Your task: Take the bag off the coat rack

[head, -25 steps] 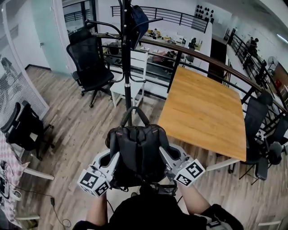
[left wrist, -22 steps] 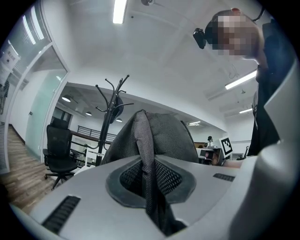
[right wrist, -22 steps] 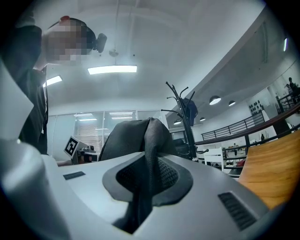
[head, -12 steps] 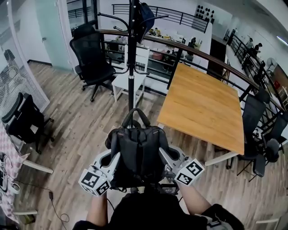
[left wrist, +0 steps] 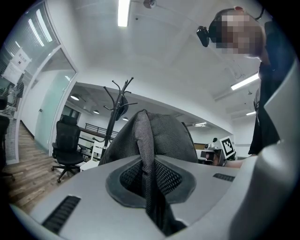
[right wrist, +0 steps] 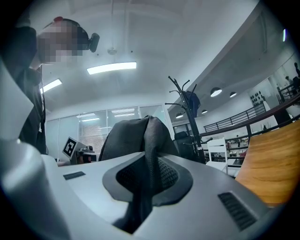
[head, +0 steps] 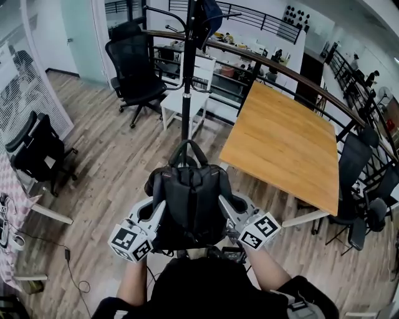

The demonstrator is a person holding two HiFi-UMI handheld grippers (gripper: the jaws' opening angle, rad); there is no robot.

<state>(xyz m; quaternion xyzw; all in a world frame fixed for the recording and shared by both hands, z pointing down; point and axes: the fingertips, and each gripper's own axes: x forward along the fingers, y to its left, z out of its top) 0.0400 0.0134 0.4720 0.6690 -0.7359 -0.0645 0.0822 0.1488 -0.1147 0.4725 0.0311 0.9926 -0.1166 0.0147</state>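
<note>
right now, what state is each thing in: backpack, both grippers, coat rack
black fabric backpack, off the rack, carried upright between both grippers
left gripper, shut on a backpack strap
right gripper, shut on a backpack strap on the other side
black metal coat rack, upright, a dark blue item hanging near its top

No readable text or numbers, only coded square markers (head: 126, 240) on both claw cubes (head: 260, 231)

The bag (head: 190, 202) sits between the left gripper (head: 156, 212) and the right gripper (head: 225, 209), apart from the coat rack (head: 186, 93) beyond it, with the table (head: 287, 143) to the right
</note>
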